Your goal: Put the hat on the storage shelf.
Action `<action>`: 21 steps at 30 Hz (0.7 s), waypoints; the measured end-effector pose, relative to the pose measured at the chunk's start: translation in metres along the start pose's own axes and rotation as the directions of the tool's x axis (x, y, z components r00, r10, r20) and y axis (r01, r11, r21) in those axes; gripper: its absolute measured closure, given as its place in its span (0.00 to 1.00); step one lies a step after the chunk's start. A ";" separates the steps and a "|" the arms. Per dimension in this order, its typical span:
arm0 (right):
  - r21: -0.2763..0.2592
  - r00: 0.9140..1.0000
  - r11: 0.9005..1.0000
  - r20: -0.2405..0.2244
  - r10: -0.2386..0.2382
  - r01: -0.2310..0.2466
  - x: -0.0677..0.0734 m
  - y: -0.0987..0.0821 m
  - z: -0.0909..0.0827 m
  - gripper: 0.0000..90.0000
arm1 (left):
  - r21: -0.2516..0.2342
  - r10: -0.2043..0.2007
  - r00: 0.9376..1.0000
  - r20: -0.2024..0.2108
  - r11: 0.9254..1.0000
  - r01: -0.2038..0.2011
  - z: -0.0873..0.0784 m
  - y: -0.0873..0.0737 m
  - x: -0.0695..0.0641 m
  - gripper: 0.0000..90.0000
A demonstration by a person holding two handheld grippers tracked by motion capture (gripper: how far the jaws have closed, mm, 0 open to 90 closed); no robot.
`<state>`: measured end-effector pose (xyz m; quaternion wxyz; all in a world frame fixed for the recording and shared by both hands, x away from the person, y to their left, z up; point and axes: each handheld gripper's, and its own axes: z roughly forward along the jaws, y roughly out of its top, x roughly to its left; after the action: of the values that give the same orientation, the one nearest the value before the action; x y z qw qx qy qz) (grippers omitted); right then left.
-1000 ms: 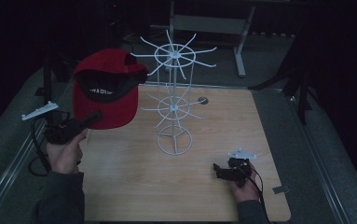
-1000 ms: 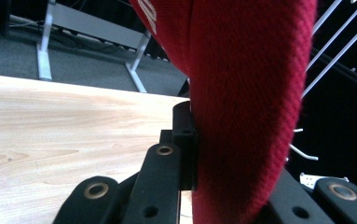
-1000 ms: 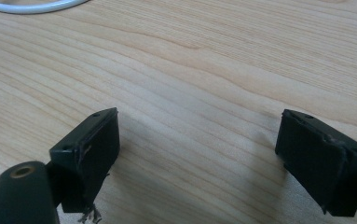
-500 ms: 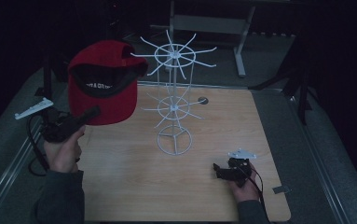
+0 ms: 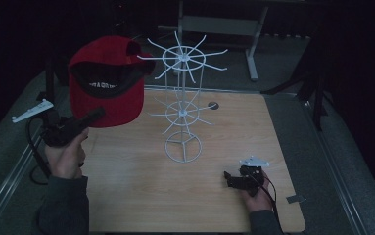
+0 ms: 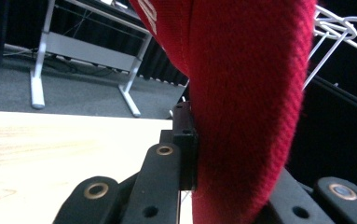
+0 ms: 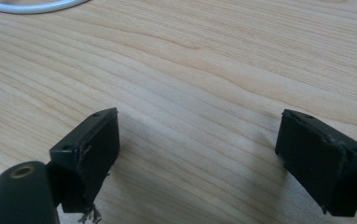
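Note:
A red cap [image 5: 107,98] with a black inner band hangs in the air at the left, upside down with its opening toward the camera. My left gripper [image 5: 94,116] is shut on its brim from below. In the left gripper view the red fabric [image 6: 246,93] sits clamped between the black jaws [image 6: 232,186]. A white wire rack [image 5: 183,58] with two tiers of hooks stands mid-table, just right of the cap. My right gripper [image 5: 230,178] rests low on the table at the front right. It stands open [image 7: 199,154] over bare wood.
The wooden table [image 5: 126,196] has a small dark round hole [image 5: 213,105] behind the rack and a tape scrap [image 5: 295,199] at its front right corner. A metal desk frame [image 5: 214,24] stands on the floor beyond. The rack's base ring [image 7: 31,7] lies ahead of the right gripper.
The left gripper and the cap have drifted slightly left and up, away from the rack. The right gripper has not moved.

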<state>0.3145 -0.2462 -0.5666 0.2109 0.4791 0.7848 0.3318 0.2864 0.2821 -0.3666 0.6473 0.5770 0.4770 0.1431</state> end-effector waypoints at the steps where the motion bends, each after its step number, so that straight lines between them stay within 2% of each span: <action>1: 0.001 1.000 1.000 0.000 0.001 -0.001 0.000 0.000 0.000 0.15 | -0.003 0.003 1.000 0.000 1.000 -0.003 0.000 0.001 0.000 0.94; 8: 0.000 1.000 1.000 0.000 0.000 0.000 0.000 0.000 0.000 0.15 | -0.015 0.000 1.000 -0.005 1.000 0.000 0.003 0.006 0.000 0.94; 13: 0.000 1.000 1.000 0.000 0.000 0.000 0.000 0.000 0.000 0.15 | -0.027 -0.003 1.000 -0.023 1.000 0.002 0.009 0.010 0.001 0.94; 21: 0.000 1.000 1.000 0.000 0.000 0.000 0.000 0.000 0.000 0.15 | -0.037 -0.001 1.000 -0.016 0.999 0.001 0.017 0.015 -0.002 0.94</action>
<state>0.3145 -0.2462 -0.5666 0.2108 0.4792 0.7847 0.3318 0.3047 0.2748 -0.3543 0.6540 0.5636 0.4798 0.1564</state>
